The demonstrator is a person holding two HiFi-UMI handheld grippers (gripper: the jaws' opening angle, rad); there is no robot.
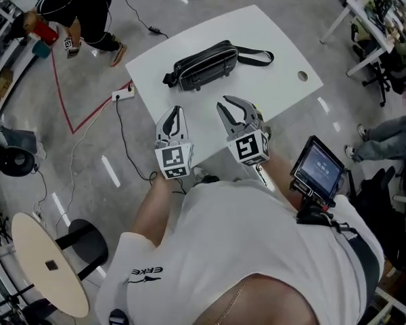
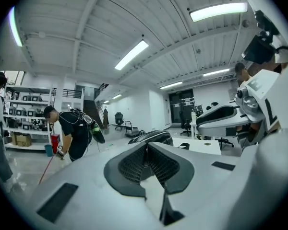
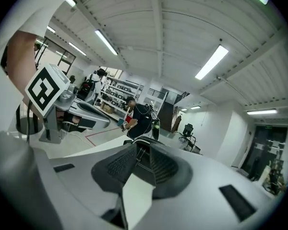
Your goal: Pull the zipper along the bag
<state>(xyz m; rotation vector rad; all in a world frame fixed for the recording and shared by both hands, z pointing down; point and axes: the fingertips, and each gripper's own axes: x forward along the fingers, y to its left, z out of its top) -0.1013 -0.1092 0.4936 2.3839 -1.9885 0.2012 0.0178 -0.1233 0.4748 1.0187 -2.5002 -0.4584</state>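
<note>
While I hold both tools up by the close corner of the white table (image 1: 284, 53), neither one touches anything. My left gripper (image 1: 176, 112) has its jaws pressed together at the tips, and nothing is between them. My right gripper (image 1: 234, 107) has its jaws a little apart, and nothing sits in the gap. The two grippers are side by side, near each other but not touching.

The black bag (image 1: 206, 64) lies flat on the table, straight out past the tips of both sets of jaws and well apart from them. It lies slanted across in front of my jaws. Its strap (image 1: 257, 57) trails off the end that is past my right jaws. The zipper pull is too small for me to see.

In the left gripper view, the bag (image 2: 151, 137) peeks up just above my closed jaws. In the right gripper view, I can see a bit of it (image 3: 143, 140) through the gap.

Far past the bag and off to the left of my jaws, a person in black (image 1: 81, 9) bends down on the grey floor.
</note>
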